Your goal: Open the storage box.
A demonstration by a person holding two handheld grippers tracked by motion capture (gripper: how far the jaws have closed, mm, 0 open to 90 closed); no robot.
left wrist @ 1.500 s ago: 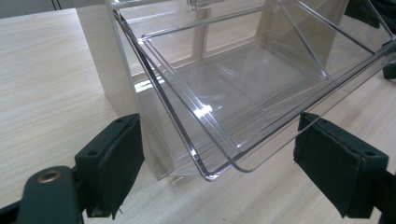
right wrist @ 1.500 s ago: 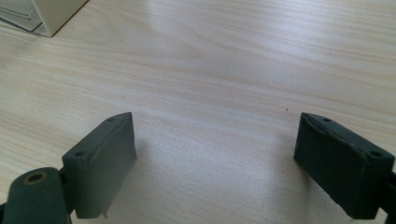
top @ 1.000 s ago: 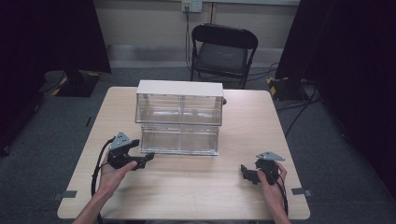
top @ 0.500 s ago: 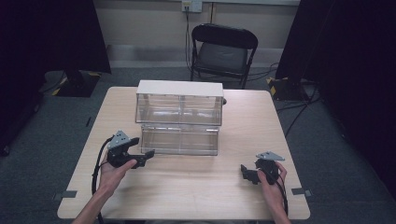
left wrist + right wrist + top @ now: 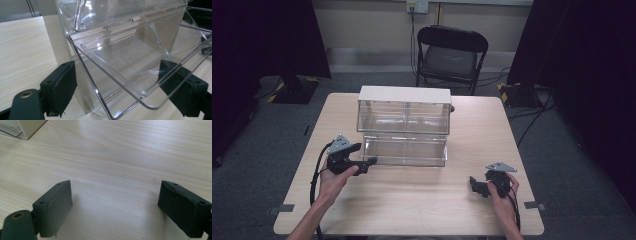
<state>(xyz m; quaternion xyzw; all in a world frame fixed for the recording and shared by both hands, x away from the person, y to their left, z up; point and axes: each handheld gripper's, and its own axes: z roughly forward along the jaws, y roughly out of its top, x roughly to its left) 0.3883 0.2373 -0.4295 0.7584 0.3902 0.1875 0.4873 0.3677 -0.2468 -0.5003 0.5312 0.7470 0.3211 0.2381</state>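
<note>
High view: pale wooden counter (image 5: 412,200) carrying a clear two-tier plastic drawer cabinet (image 5: 404,125) at its middle — lower drawer (image 5: 130,75) looks partly pulled out. Left gripper (image 5: 362,164) straddles the drawer's front corner, fingers apart; right gripper (image 5: 479,186) rests beyond the cabinet's right, fingers spread — nothing grasped yet.

Clear two-tier drawer box (image 5: 404,125), white top, lower drawer (image 5: 130,72) tilted open
</note>
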